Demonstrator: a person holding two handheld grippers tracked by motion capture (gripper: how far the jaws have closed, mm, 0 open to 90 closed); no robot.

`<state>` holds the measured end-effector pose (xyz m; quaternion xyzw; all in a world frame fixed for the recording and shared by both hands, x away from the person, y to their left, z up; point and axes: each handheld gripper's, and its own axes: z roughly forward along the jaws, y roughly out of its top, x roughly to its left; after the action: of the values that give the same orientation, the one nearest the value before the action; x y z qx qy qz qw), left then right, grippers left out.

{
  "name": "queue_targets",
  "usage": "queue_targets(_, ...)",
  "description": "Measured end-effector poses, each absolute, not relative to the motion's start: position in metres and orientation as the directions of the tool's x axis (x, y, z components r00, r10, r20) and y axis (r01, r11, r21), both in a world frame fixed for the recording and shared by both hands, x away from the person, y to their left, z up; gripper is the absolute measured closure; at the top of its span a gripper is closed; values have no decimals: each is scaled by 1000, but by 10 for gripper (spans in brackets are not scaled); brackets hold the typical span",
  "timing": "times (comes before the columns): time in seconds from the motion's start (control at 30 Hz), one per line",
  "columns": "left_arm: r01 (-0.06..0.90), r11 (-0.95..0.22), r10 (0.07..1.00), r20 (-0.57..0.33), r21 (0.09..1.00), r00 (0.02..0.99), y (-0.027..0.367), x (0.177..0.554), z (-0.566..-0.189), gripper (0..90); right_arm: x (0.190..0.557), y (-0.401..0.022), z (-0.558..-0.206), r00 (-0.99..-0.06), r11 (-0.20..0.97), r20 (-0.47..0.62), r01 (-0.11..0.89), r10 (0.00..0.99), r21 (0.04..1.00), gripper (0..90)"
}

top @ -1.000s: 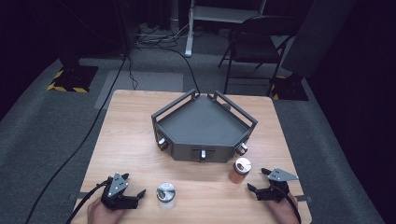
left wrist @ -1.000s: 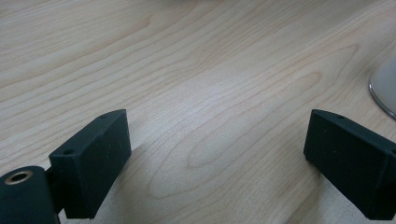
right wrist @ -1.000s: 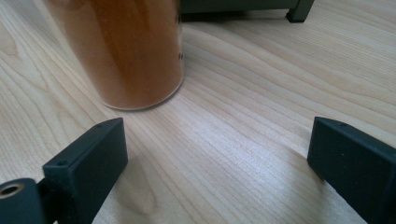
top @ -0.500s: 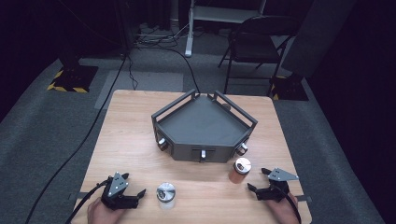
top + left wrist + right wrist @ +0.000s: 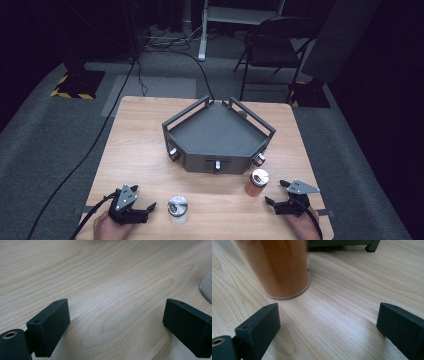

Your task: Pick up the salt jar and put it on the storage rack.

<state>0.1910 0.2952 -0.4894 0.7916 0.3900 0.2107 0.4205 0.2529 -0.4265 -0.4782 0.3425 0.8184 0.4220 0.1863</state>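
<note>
A dark grey five-sided tray (image 5: 218, 132) with railed walls stands in the middle of the wooden table (image 5: 135, 150). A pale jar with a silver lid (image 5: 177, 209) stands near the front edge, just right of my left gripper (image 5: 146, 206), whose jaws are open over bare wood (image 5: 115, 322); the jar's edge (image 5: 206, 288) shows at the right of the left gripper view. An orange-brown jar with a silver lid (image 5: 256, 182) stands in front of the tray's right corner. My right gripper (image 5: 276, 195) is open just right of it, and that jar (image 5: 277, 267) looms close in the right gripper view.
Small cylinders (image 5: 173, 152) hang at the tray's lower corners, and a peg (image 5: 217, 165) sticks out of its front face. A tray foot (image 5: 372, 246) is behind the orange jar. Beyond the table are a chair (image 5: 272, 55), cables (image 5: 90, 150) and dark floor.
</note>
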Motion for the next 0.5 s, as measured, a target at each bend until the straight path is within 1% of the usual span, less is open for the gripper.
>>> queue_targets(0.5, 431, -353, 778, 5, 830, 628, 298, 192, -489, 70, 252, -426, -478, -695, 409, -16, 403, 718, 819, 47)
